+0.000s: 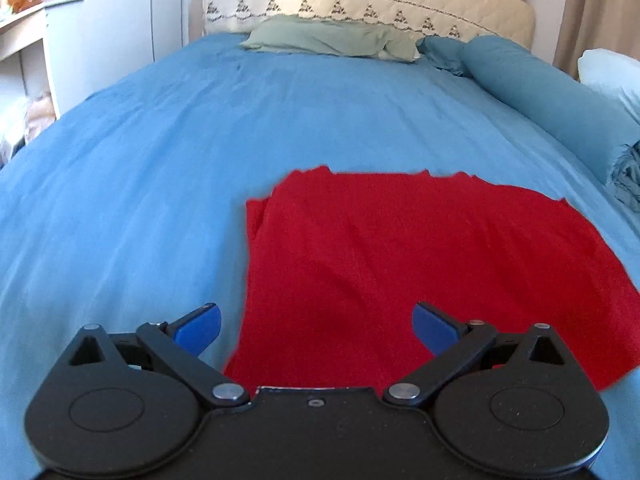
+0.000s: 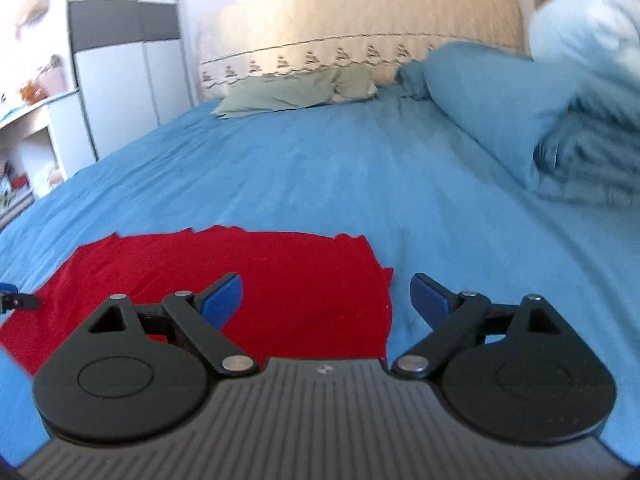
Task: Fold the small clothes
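Both grippers, left [image 1: 316,326] and right [image 2: 326,300], hang spread and empty over the cloth [image 1: 360,264]; next, likely pinch its 2 near corners.

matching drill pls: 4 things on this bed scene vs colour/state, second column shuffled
1. garment
2. pillow
3. left claw
4. sheet

a. blue, covers the bed
b. open, nothing held
c. red, lying flat
d. green, by the headboard

Pairs: 1-c, 2-d, 3-b, 4-a
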The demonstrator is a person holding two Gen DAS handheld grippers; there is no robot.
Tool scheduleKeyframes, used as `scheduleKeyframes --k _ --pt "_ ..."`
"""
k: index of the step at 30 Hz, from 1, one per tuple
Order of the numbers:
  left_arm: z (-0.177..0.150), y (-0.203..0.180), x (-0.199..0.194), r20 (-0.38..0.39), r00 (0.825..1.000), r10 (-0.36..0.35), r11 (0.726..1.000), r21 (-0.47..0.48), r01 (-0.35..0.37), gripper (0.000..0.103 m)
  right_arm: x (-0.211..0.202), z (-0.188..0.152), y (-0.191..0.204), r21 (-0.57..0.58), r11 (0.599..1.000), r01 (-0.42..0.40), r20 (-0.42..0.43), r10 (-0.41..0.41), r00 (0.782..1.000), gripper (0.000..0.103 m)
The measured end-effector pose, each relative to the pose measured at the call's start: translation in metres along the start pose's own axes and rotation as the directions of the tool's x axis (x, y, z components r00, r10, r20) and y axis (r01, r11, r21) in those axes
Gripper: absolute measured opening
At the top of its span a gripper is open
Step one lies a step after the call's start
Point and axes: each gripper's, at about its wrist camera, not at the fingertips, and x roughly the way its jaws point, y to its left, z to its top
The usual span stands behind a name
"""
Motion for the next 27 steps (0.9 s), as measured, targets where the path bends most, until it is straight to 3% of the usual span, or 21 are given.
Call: scheduleKeyframes --k 3,6,8,12,15,20,27 --pt "-0.007 -0.005 -0.016 -0.026 0.999 0.038 0.999 -0.011 -0.039 0.103 -0.026 0.002 0.014 -0.026 0.999 -0.019 -0.006 0.019 1.000 0.103" --pt "-0.014 -0.016 -0.037 0.006 0.997 0.074 0.997 -0.001 -0.074 0.103 -0.046 0.003 0.029 -0.039 0.999 -0.015 -0.052 0.013 0.999 0.103" --pt "-0.016 -0.027 -0.051 0.033 0.998 0.062 0.998 0.006 -0.062 0.103 -0.059 0.001 0.041 -0.069 0.998 0.012 -0.073 -0.017 0.997 0.103" --pt "-0.019 -0.055 -0.052 0.003 1.000 0.000 1.000 0.007 0.000 0.103 -0.076 -0.018 0.059 -0.089 0.991 0.096 -0.124 -0.107 0.986 0.103" --pt "-0.021 -0.074 -0.042 -0.018 1.000 -0.018 1.000 0.020 0.018 0.103 -0.081 -0.045 0.062 -0.028 0.990 0.136 -0.176 -0.139 0.975 0.103" --pt "-0.024 -0.094 -0.025 -0.047 0.998 -0.044 0.999 0.009 0.044 0.103 -0.075 -0.089 0.050 0.169 0.967 0.188 -0.240 -0.145 0.960 0.103" --pt "-0.028 -0.104 -0.014 -0.063 0.994 -0.084 0.996 0.010 0.085 0.103 -0.058 -0.113 0.027 0.384 0.914 0.132 -0.190 -0.062 0.980 0.103"
